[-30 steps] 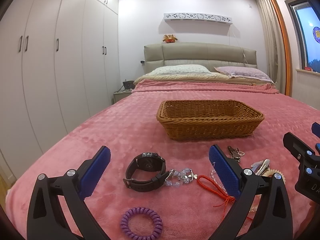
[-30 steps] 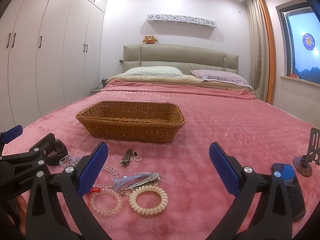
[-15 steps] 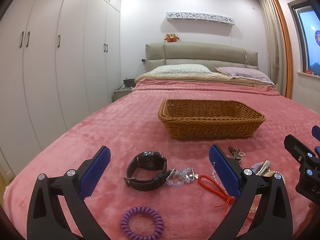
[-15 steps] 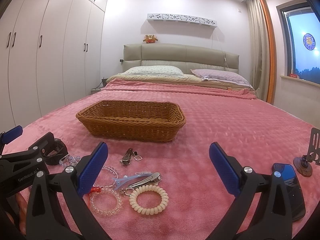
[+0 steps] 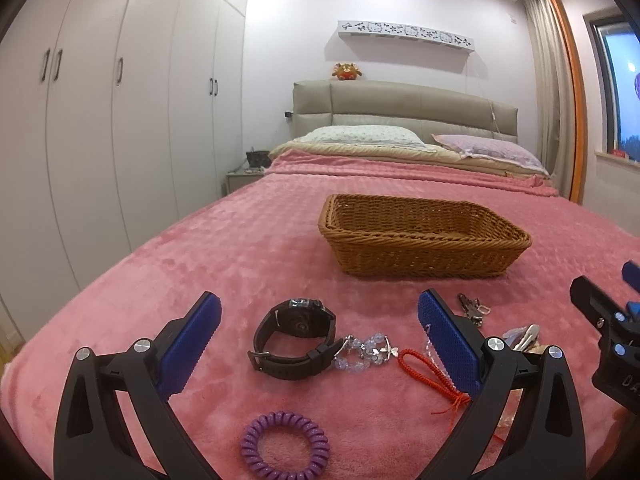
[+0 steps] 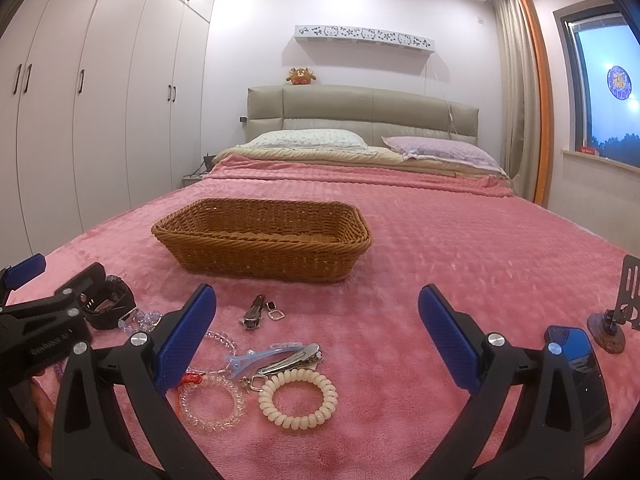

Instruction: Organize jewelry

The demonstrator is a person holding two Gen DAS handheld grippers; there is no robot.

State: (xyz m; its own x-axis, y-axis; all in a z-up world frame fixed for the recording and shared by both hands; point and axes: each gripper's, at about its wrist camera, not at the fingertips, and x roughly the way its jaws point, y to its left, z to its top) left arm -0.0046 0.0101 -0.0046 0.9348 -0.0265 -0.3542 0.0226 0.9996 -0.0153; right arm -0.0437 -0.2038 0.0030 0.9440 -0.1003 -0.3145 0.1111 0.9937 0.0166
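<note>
Left wrist view: I am holding my left gripper (image 5: pixel 318 336) spread wide above the watch (image 5: pixel 294 338); my right gripper (image 6: pixel 316 334) is gaping, empty, near the basket (image 6: pixel 260 256).

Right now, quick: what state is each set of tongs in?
Left tongs: open, holding nothing, above the black wristwatch.
Right tongs: open, holding nothing, above the pink blanket.

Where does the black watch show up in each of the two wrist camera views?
Left wrist: black watch at lower centre, between the open fingers.
Right wrist: black watch at far left, partly behind the left gripper.
Shared landmark: the wicker basket beyond it.
</note>
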